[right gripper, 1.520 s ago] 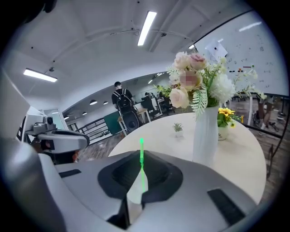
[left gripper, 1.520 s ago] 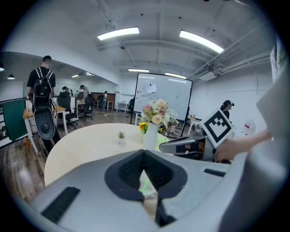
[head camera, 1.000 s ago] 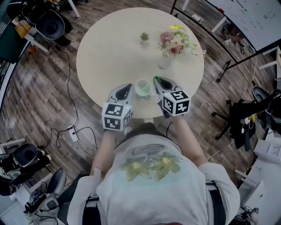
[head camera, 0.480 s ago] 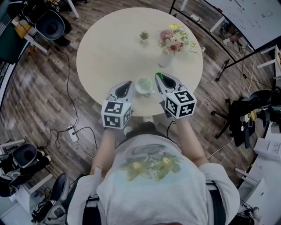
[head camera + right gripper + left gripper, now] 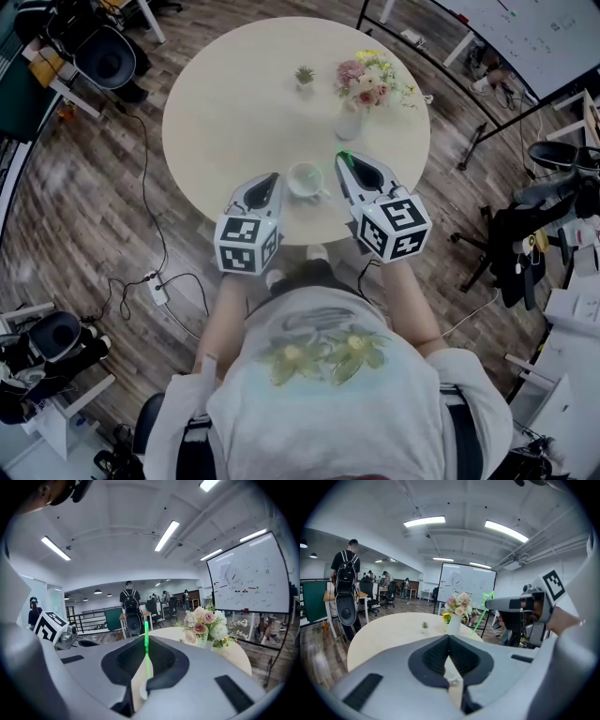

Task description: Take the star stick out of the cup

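Observation:
A white cup (image 5: 305,178) stands near the front edge of the round beige table (image 5: 234,103). My right gripper (image 5: 345,161) hangs just right of the cup and above it, shut on the thin green star stick (image 5: 343,156). In the left gripper view the star (image 5: 490,595) sits at that gripper's tip (image 5: 489,603), and the stick slants down behind my own jaws, so its lower end is hidden. The stick (image 5: 146,637) runs forward between the right jaws. My left gripper (image 5: 272,179) rests just left of the cup, jaws together with nothing between them.
A vase of flowers (image 5: 350,120) and a small potted plant (image 5: 305,77) stand at the table's far side. Office chairs (image 5: 108,52), floor cables (image 5: 155,281) and a whiteboard (image 5: 534,37) ring the table. A person with a backpack (image 5: 346,581) stands in the background.
My right gripper has risen and drifted right, away from the cup, carrying the green stick with it. The left gripper and the cup have stayed put.

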`<control>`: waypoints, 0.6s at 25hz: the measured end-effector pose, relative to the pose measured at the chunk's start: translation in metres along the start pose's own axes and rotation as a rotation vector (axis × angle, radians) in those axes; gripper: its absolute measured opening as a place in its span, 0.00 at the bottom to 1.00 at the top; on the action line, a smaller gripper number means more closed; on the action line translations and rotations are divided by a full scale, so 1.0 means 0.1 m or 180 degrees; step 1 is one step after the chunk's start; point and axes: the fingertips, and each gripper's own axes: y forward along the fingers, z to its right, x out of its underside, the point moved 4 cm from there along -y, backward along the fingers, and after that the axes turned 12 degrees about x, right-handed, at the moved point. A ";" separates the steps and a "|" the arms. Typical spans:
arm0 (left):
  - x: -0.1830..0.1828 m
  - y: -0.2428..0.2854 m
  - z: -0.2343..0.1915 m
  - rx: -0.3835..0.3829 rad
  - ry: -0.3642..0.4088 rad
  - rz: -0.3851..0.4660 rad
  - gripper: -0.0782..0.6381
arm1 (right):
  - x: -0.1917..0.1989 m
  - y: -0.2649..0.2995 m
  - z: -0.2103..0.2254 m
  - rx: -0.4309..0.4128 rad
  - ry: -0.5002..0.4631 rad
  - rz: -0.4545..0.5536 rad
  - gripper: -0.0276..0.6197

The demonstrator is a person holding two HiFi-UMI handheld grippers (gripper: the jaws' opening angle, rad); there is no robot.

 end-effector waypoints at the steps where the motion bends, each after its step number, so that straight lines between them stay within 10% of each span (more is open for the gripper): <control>1: 0.00 -0.01 0.00 -0.0002 -0.0001 0.0002 0.11 | -0.01 -0.03 0.00 0.0004 0.0012 0.0017 0.09; 15: -0.07 -0.18 0.01 -0.0007 0.0034 0.0082 0.11 | -0.01 -0.28 -0.07 0.0034 0.0129 0.0066 0.09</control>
